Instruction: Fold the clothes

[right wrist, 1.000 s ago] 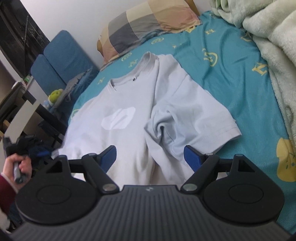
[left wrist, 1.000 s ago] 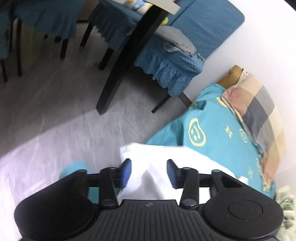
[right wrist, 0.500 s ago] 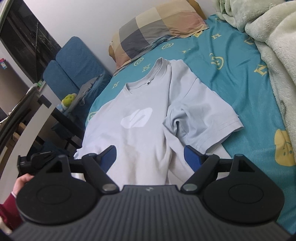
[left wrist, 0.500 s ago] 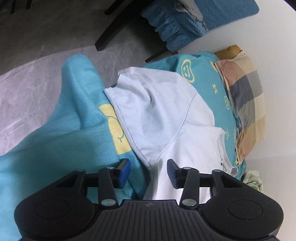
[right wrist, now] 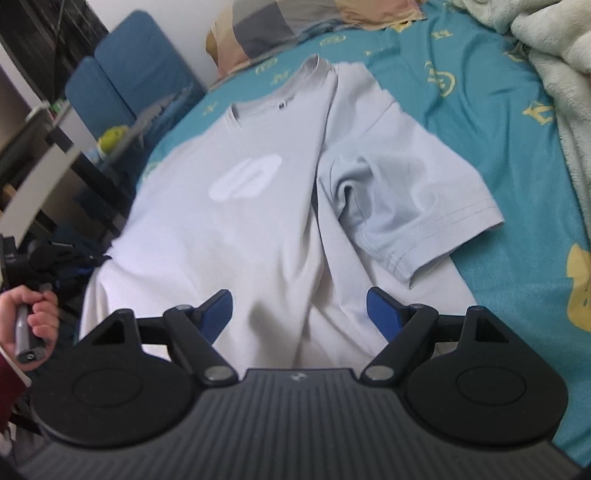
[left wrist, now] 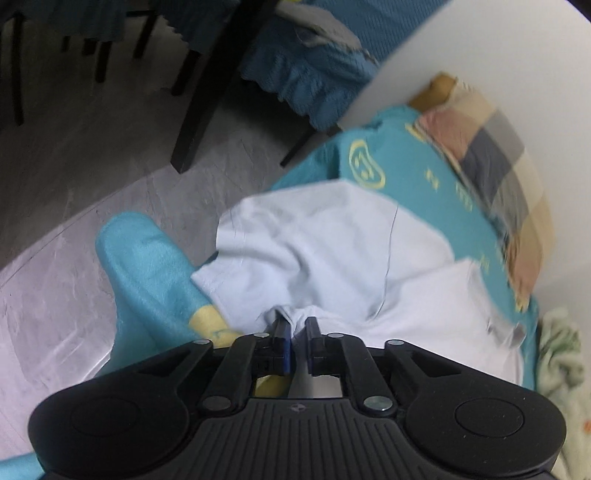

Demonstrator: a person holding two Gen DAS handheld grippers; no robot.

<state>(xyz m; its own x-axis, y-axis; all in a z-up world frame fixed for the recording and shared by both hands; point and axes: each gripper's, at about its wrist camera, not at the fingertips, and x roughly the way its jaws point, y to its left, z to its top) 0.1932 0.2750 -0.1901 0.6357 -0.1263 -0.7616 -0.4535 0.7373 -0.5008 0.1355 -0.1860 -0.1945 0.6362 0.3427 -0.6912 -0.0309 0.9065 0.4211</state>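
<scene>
A pale white T-shirt (right wrist: 229, 229) lies face up on the teal bed sheet (right wrist: 480, 110), its right sleeve (right wrist: 424, 206) folded inward and rumpled. In the left wrist view, the shirt's left sleeve and side (left wrist: 332, 251) hang over the bed's edge. My left gripper (left wrist: 297, 325) is closing, and a bunched fold of the shirt's side edge is pinched between its blue pads. My right gripper (right wrist: 299, 310) hovers open over the shirt's lower body, with cloth below it and nothing between its fingers.
A checked pillow (right wrist: 295, 22) lies at the head of the bed and a fluffy green-white blanket (right wrist: 554, 37) is on the right. Beside the bed stand a blue-covered chair (left wrist: 306, 81) and a black table leg (left wrist: 207, 110) on grey floor. A hand (right wrist: 33, 314) grips the left tool's handle.
The left jaws have narrowed from wide apart down onto the shirt's side edge, and the cloth now bunches between them. The right gripper has moved closer over the shirt and stayed open.
</scene>
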